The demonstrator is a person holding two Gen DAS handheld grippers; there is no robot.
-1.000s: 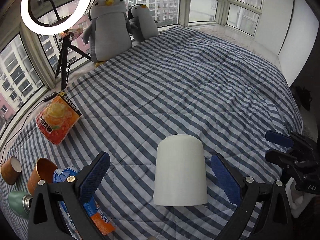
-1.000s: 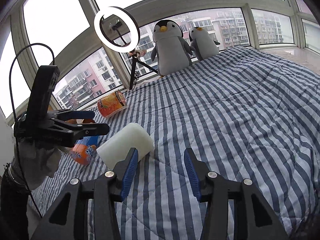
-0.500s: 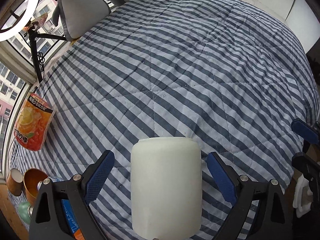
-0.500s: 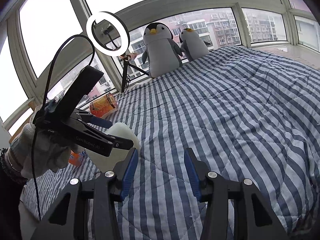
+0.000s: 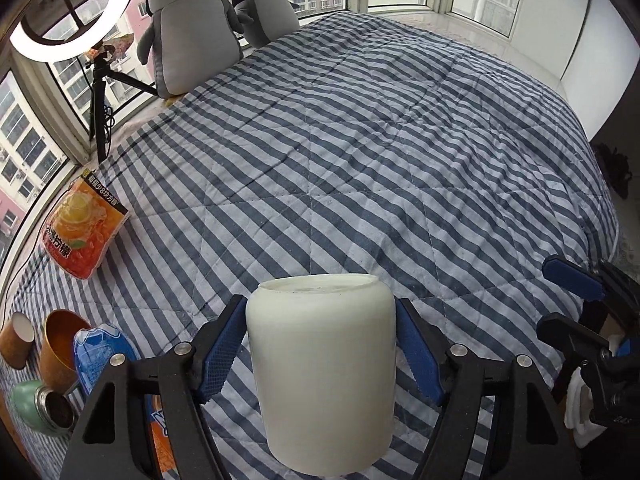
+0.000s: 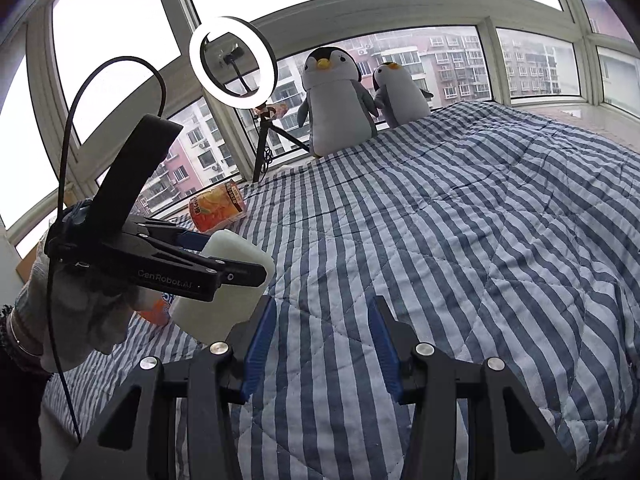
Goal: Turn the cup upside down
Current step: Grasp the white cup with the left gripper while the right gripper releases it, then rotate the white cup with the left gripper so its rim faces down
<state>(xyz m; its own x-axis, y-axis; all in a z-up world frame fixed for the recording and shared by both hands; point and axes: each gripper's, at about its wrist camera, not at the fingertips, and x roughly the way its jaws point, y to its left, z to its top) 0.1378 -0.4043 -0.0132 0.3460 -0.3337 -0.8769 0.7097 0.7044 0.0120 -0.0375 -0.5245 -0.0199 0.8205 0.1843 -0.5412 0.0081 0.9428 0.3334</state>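
Left wrist view: closed now on the white cup, the left gripper, blue pads pressed to both sides where half a second ago they stood wide of it. Seen upright between the fingers, a rimmed end uppermost; whether that end is mouth or base, hard to tell. Lower edge of the cup hanging above the striped quilt, though contact underneath not visible. Back in frame since the last picture: ring light and two plush penguins by the window. Left of the gripper, an orange snack bag, a copper cup, a paper cup, a green flask, and a blue-and-orange packet partly hidden behind the finger. At far right, the right gripper, cut off by the frame edge.

Right wrist view: right gripper held open over the quilt, nothing between its pads. At left, the left gripper clamped on the cup, much of the cup covered by the black finger. Gloved left hand on the handle. Snack bag beyond; packet below mostly hidden.
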